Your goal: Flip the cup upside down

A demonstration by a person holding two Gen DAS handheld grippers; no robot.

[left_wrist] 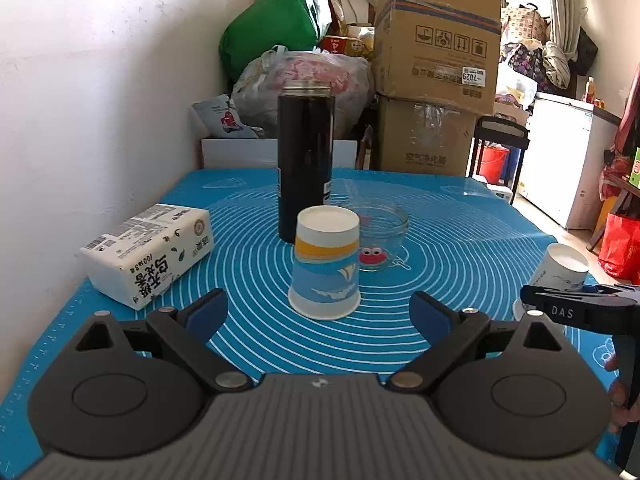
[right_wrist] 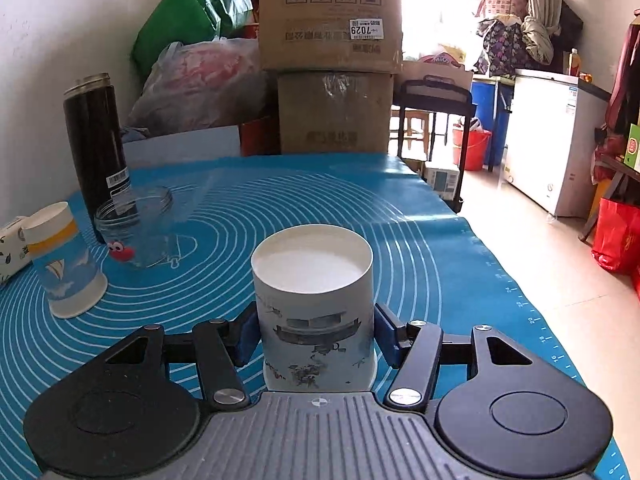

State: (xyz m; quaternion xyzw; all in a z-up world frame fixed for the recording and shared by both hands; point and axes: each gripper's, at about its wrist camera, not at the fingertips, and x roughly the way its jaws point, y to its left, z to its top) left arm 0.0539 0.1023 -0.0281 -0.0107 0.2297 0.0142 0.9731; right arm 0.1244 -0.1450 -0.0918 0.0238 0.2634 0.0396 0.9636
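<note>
Cup point(right_wrist: 314, 308) upside down, axis vertical (base up)

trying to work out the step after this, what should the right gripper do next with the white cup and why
Probably open the right gripper and back away. The white cup between its fingers already stands upside down, flat base up, rim apparently on the blue mat, so the flip looks done. The sailboat cup is inverted too, and the left gripper is open and empty.
</note>
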